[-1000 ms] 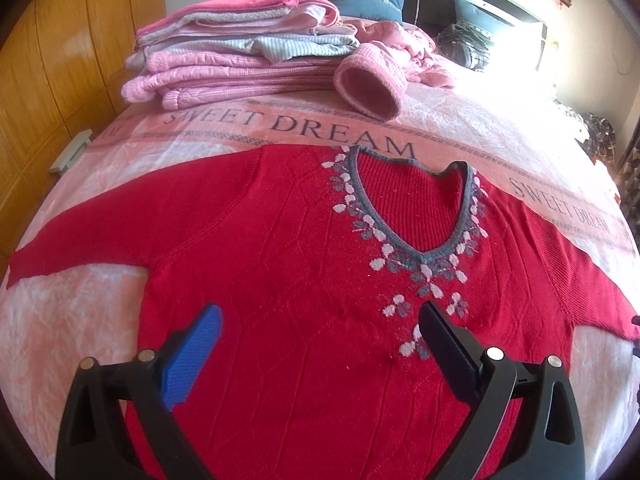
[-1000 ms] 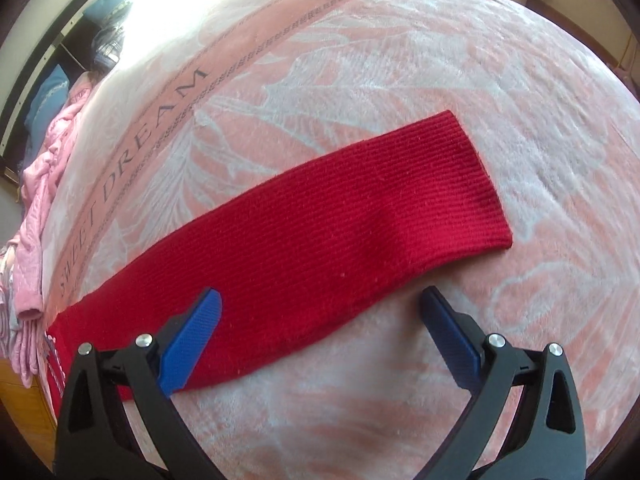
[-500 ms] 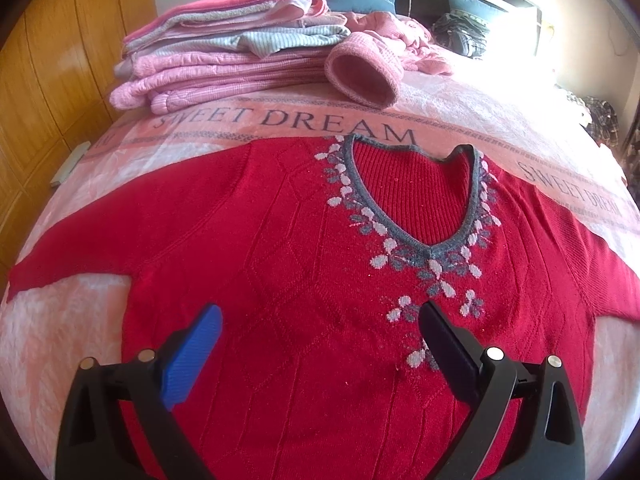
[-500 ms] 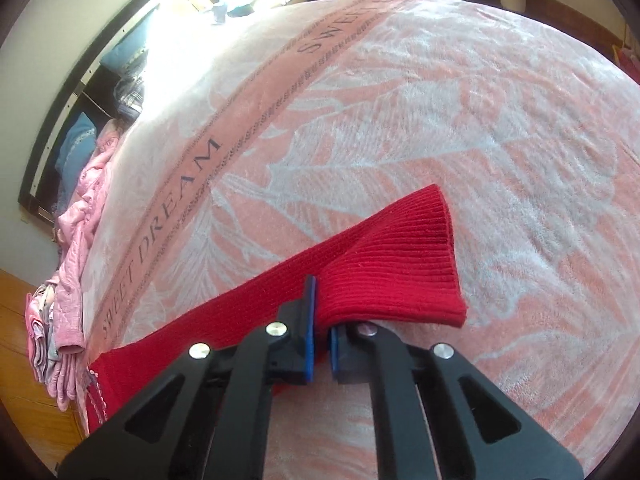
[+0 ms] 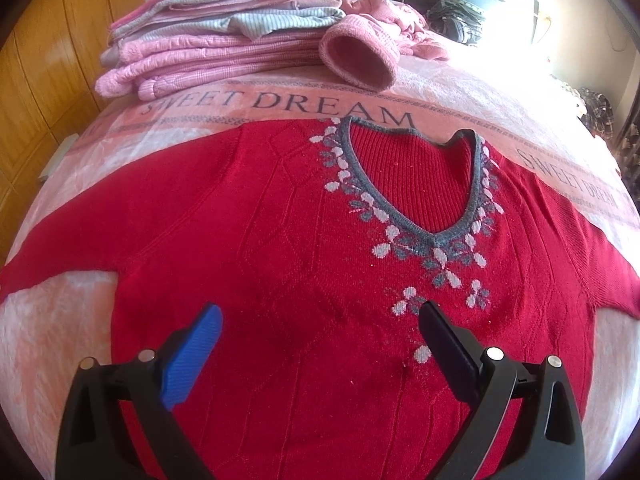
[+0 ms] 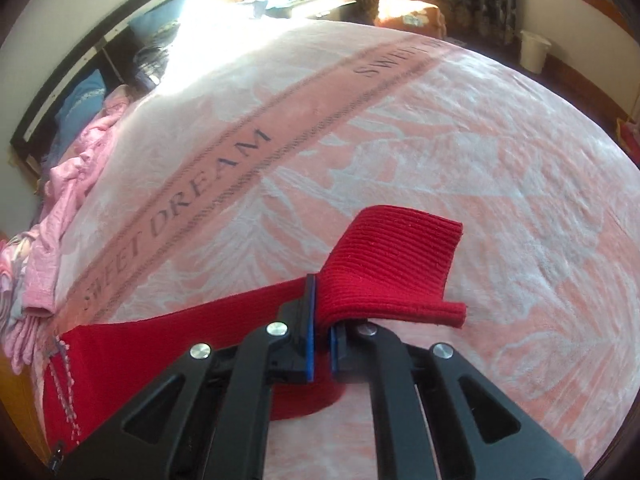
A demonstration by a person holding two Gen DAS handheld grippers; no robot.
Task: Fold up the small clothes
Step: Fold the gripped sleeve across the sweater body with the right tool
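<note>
Red sweater (image 5: 288, 280) flat on bed (image 6: 400, 140). Right gripper (image 6: 322, 338) jaws pinching sleeve cuff (image 6: 392, 272); left gripper (image 5: 320, 344) jaws spread above sweater. Thin pinch may slip, spoiling fold.

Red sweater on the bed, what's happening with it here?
A person is folding the red sweater, spread face up on the bed. The right gripper is shut on the sleeve near its cuff, lifting it. The left gripper hovers open over the sweater's front. Folded pink clothes lie behind.
</note>
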